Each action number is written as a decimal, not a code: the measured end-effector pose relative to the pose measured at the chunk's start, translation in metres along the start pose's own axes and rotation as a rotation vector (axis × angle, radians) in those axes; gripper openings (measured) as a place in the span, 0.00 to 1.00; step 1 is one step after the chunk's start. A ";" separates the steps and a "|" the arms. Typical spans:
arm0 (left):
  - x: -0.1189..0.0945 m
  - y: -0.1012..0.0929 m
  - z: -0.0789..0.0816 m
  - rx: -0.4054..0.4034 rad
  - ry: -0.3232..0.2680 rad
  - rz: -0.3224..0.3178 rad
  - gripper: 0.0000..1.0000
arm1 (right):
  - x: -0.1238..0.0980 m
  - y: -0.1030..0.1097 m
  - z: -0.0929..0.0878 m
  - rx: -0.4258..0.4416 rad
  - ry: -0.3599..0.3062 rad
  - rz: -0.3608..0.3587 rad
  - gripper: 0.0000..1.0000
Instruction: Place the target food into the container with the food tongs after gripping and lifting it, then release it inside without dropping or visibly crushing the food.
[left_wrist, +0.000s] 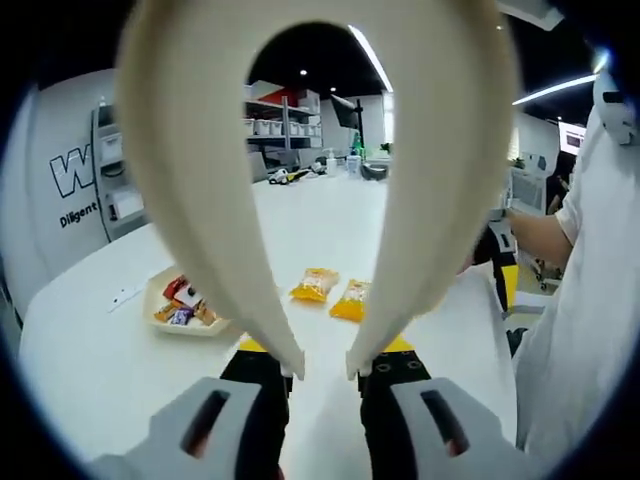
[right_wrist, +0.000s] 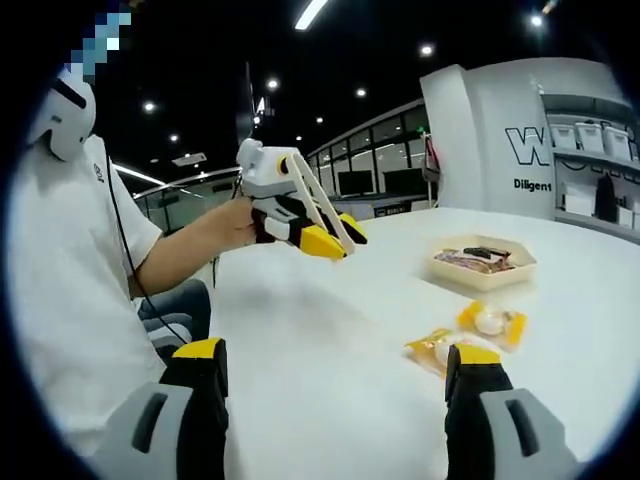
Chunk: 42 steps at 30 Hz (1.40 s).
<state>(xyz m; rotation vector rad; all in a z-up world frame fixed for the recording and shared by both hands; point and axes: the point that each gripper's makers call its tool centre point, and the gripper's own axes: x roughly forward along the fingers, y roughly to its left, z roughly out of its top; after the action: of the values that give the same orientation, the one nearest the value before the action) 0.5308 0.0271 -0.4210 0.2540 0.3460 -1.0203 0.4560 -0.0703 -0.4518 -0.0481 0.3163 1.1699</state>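
White table (left_wrist: 90, 350) underneath, grey wall panel with white lettering (left_wrist: 72, 175) at 9 o'clock in left gripper view, shelving with white bins (left_wrist: 280, 125) at 12, ceiling strip lights (right_wrist: 310, 12) overhead, person in white shirt (right_wrist: 70, 260) at 9 in right gripper view.

Smooth matt tongs (left_wrist: 325, 180) (plastic-looking)
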 end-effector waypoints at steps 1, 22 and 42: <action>-0.001 0.000 0.000 -0.002 -0.001 0.000 0.24 | 0.000 0.000 0.000 0.001 0.000 -0.001 0.91; 0.010 -0.022 -0.003 0.002 -0.008 -0.019 0.24 | -0.007 -0.001 -0.013 0.011 -0.008 -0.016 0.91; 0.030 -0.035 0.001 -0.003 -0.019 -0.063 0.24 | -0.015 -0.004 -0.019 0.019 -0.019 -0.041 0.92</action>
<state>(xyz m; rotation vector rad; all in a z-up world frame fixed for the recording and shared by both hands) 0.5148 -0.0143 -0.4334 0.2319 0.3402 -1.0833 0.4500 -0.0891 -0.4660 -0.0268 0.3076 1.1257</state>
